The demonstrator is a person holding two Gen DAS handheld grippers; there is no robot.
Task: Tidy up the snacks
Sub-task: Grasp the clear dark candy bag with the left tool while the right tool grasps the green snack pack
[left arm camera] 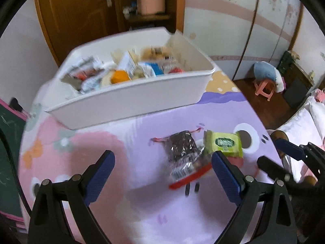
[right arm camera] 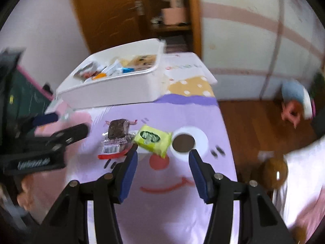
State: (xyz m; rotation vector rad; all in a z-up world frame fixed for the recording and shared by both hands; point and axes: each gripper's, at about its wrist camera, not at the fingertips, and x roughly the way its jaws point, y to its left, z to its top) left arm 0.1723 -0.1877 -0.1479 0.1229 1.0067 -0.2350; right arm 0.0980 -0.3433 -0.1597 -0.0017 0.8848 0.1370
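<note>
A white bin [left arm camera: 130, 99] holding several snack packets stands at the far side of the table; it also shows in the right wrist view [right arm camera: 113, 93]. A clear-wrapped brown cake [left arm camera: 182, 152] and a yellow-green snack packet [left arm camera: 224, 143] lie side by side on the purple mat; both also show in the right wrist view, the cake [right arm camera: 117, 134] left of the packet [right arm camera: 153, 139]. My left gripper [left arm camera: 162, 162] is open and empty, just short of the cake. My right gripper [right arm camera: 163, 156] is open and empty, just short of the yellow-green packet.
The table's right edge drops to a wooden floor [right arm camera: 249, 126] with a pink stool [left arm camera: 265, 89]. A white bed [left arm camera: 302, 126] lies at the right. A green chalkboard [left arm camera: 10, 142] stands at the left. A wooden cabinet [left arm camera: 85, 14] is behind the bin.
</note>
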